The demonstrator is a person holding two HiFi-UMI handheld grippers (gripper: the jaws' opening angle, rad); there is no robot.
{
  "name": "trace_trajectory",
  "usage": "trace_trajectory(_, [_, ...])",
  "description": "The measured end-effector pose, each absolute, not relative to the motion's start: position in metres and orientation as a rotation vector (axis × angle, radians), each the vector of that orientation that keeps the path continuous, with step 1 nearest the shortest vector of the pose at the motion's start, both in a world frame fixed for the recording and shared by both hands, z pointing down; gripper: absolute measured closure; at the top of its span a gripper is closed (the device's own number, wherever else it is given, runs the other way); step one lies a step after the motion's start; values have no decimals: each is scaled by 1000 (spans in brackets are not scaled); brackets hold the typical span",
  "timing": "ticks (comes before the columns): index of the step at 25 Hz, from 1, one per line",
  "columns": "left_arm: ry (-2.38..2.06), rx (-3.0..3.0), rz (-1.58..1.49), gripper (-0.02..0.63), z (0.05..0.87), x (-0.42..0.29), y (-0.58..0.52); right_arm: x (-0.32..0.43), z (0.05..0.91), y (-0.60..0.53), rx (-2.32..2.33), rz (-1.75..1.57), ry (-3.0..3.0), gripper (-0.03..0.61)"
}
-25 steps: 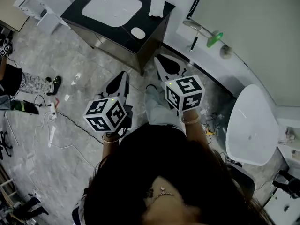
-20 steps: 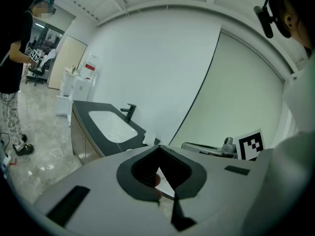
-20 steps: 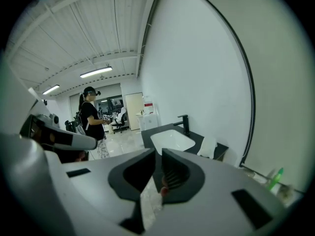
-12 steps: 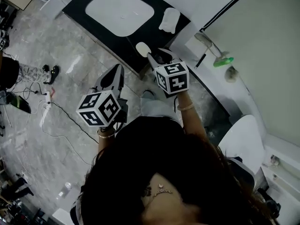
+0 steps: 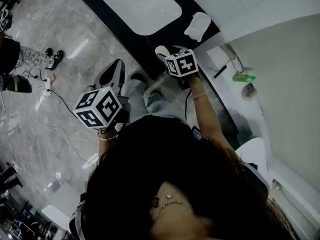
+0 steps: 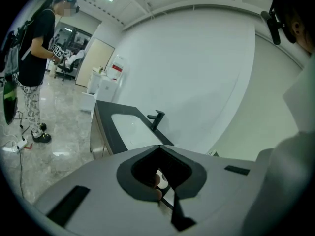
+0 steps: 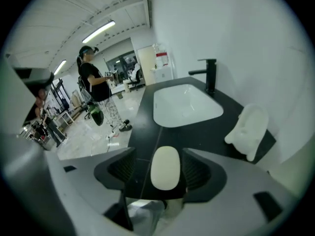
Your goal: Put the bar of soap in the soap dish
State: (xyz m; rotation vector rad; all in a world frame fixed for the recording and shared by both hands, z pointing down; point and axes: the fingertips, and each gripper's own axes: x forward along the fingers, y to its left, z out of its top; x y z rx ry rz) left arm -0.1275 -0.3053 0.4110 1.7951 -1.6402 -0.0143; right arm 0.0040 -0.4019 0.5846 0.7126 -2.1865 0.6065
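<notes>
White soap bar [image 7: 165, 171] lies on the black counter [image 7: 206, 132] between the right gripper [image 7: 158, 154] jaws, which are opening, so next they must squeeze it and carry it to the soap dish [image 7: 248, 127], while the left gripper [image 6: 158, 149] jaws stay out of it, pressed together.

Bare countertop [image 7: 197, 132] between soap [image 7: 165, 167] and dish [image 7: 248, 129]

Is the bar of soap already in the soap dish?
No, the bar of soap lies on the black countertop, apart from the soap dish.
</notes>
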Motion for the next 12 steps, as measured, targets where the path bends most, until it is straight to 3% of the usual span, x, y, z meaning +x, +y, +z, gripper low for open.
trace_trajectory(12, [-1621,1770,-41,618,426,-209,-379,-9,660,-412,655,683,-1883,281])
